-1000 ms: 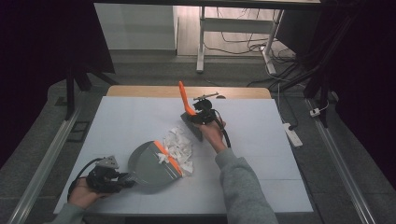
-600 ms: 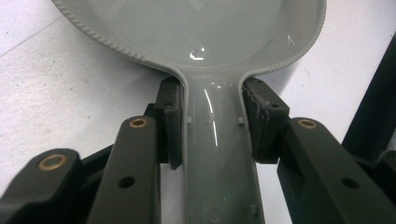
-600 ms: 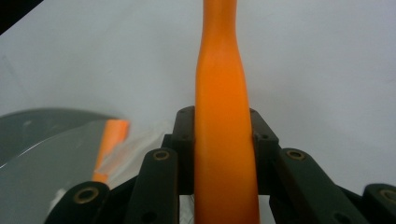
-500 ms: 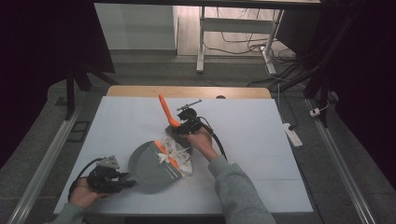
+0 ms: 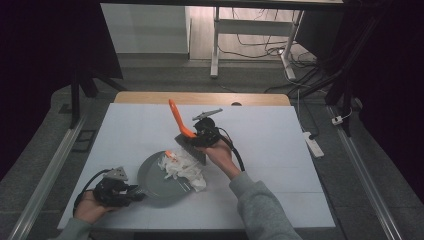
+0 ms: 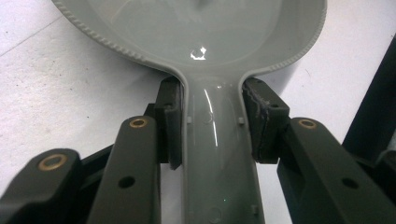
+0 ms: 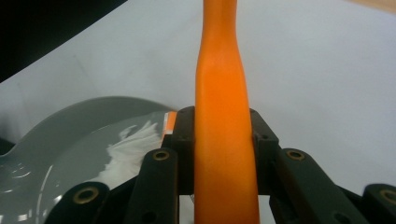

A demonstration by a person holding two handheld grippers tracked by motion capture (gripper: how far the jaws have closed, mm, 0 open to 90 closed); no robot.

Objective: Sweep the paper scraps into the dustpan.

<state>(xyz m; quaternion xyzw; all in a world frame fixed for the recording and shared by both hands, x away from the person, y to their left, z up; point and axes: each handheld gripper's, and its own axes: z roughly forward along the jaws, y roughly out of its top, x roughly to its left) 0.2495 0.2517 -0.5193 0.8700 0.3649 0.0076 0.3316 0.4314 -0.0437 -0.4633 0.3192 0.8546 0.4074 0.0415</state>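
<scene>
A grey dustpan (image 5: pixel 157 179) lies on the white table near its front left, with crumpled white paper (image 5: pixel 184 166) and a small orange scrap at its far edge. My left gripper (image 5: pixel 131 192) is shut on the dustpan's handle (image 6: pixel 219 154), pads pressed on both sides. My right gripper (image 5: pixel 192 137) is shut on the orange handle (image 7: pixel 223 126) of a hand brush (image 5: pixel 187 142); the dark bristle head touches the paper at the pan's far right edge, and the handle points up and to the left.
The white table surface (image 5: pixel 265 135) stretches open to the right and far side. A wooden strip (image 5: pixel 200 97) borders its far edge. A power strip (image 5: pixel 311 144) lies on the floor off the table's right edge. Desk legs and cables stand beyond.
My right gripper has carried the brush from the table's far middle toward me and to the left, down to the paper at the dustpan. The left gripper and dustpan have stayed put.
</scene>
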